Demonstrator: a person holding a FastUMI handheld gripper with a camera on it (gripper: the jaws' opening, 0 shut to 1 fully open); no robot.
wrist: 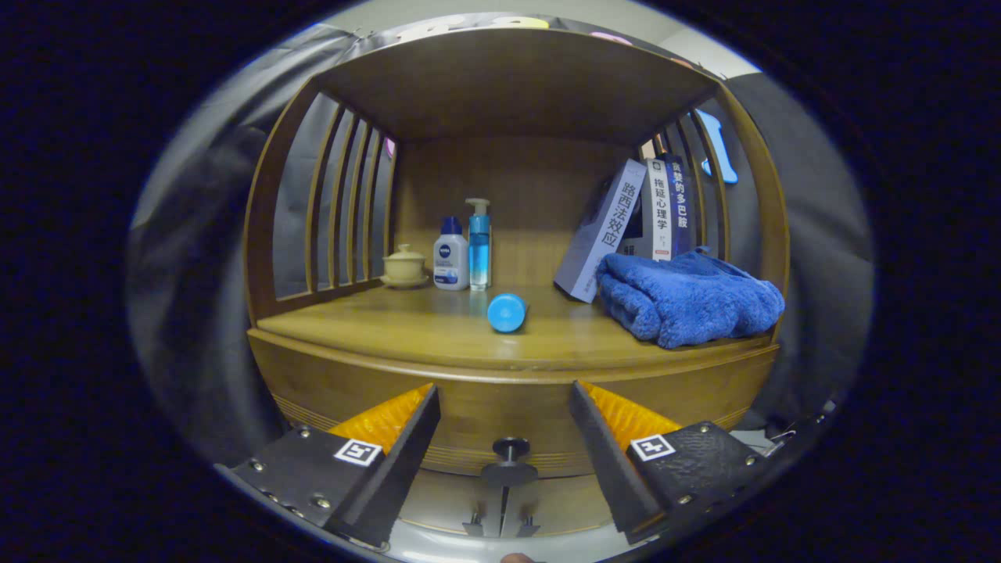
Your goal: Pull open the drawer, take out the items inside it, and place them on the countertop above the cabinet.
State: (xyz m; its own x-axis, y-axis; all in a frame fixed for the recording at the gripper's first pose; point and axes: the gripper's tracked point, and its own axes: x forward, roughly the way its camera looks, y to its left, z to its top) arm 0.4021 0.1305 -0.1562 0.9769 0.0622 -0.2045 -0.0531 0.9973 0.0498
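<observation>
A wooden cabinet faces me, its countertop (438,332) forming the floor of an open shelf. Below the counter's front edge is the curved drawer front (500,410), shut, with a small dark round knob (509,448) at its middle. My gripper (504,391) is open, its two fingers spread wide on either side of the knob, which sits between them and slightly lower. Nothing is held. The drawer's contents are hidden.
On the countertop lie a blue round-ended object (507,313) on its side, a folded blue towel (688,301) at right, leaning books (626,227), a white bottle (450,258), a blue pump bottle (478,246) and a lidded cup (404,266). Slatted side walls enclose the shelf.
</observation>
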